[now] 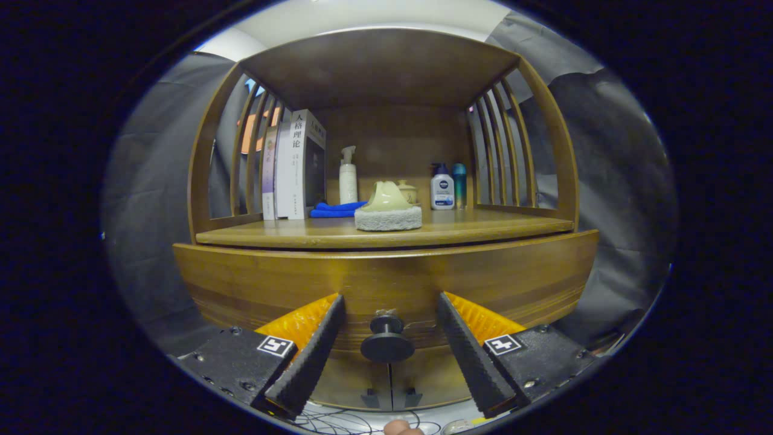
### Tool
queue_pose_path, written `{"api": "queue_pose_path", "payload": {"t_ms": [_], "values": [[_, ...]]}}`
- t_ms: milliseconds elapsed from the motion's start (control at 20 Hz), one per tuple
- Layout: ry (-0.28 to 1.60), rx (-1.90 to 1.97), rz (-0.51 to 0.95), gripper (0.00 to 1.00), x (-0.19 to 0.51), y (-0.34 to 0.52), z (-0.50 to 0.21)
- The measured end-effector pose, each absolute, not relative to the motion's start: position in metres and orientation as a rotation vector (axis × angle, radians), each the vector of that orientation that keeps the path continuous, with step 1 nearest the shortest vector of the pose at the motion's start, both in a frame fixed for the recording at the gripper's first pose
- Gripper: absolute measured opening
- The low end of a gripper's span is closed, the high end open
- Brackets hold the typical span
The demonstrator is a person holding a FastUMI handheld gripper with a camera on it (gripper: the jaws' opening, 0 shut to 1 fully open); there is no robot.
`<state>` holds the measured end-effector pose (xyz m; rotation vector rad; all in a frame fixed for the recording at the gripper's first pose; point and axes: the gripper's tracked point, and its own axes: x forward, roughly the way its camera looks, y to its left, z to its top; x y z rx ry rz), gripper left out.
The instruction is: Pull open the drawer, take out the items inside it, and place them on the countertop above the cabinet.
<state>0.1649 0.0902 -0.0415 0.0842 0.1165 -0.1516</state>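
Observation:
A wooden cabinet fills the view, with its shut drawer front (386,278) right ahead. A round black knob (387,339) sticks out from the drawer's lower middle. My gripper (389,302) is open, and the knob sits between its two fingers with a gap on each side. Above the drawer runs the countertop (495,226). The drawer's inside is hidden.
On the countertop stand books (293,166) at the left, a white pump bottle (348,176), a blue cloth (335,209), a sponge scrubber with a pale handle (388,211), a small jar (408,191) and two bottles (448,186). Slatted sides (507,151) and a top board close the shelf.

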Motion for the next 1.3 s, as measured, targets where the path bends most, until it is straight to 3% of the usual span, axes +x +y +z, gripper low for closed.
{"api": "queue_pose_path", "payload": {"t_ms": [850,1300], "values": [[0.075,0.108,-0.111,0.99,0.186,0.092,-0.041],[0.071,0.096,0.008,1.0,0.081,0.097,0.009]]}}
